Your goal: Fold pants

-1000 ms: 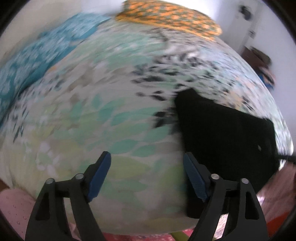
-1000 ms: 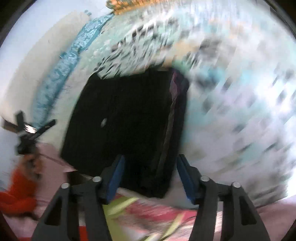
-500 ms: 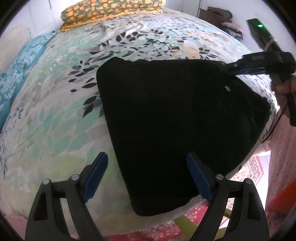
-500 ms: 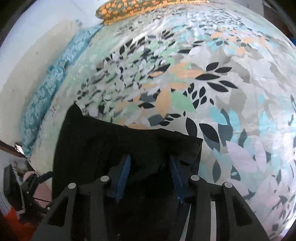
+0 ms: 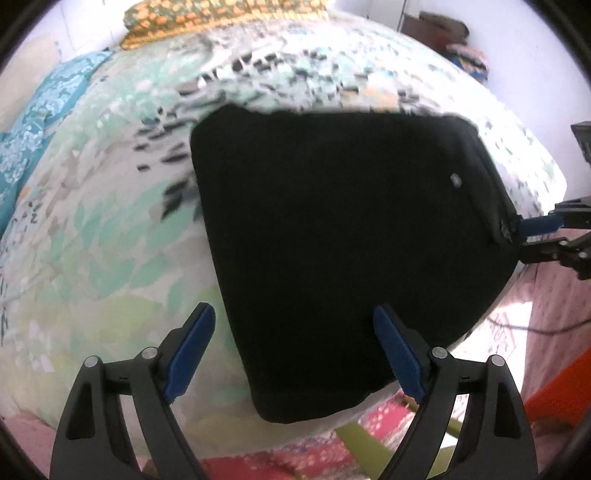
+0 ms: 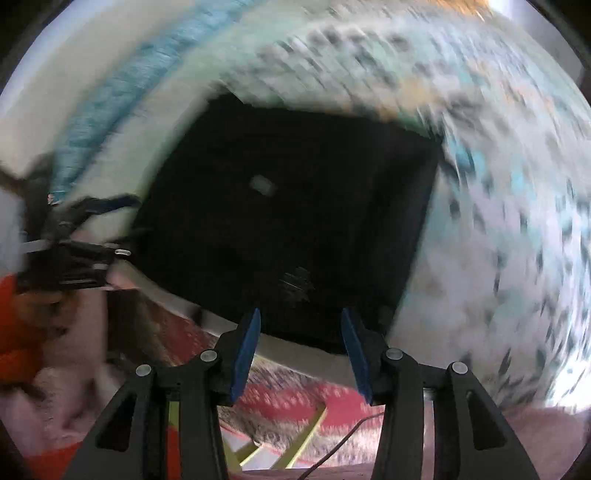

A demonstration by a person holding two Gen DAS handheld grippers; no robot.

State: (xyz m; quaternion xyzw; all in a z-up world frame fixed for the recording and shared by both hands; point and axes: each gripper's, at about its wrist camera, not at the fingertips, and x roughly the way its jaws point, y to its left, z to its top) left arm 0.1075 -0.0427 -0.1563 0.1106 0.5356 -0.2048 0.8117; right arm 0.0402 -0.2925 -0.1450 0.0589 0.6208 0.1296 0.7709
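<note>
- The black pants [image 5: 343, 236] are laid folded on the leaf-print bedspread [image 5: 103, 236].
- The left gripper [image 5: 295, 354] is held wide open above them.
- The right gripper [image 6: 300, 345], blurred, seems parted and empty after opening slightly.

The right gripper [image 6: 300, 334], half a second ago over the folded black fabric pants [image 6: 288, 206], now sits at their near edge, jaws slightly wider.

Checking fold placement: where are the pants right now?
The black pants lie folded flat on the leaf-print bedspread at the bed's near edge, centre-right in the left wrist view, far from the orange pillow.
</note>
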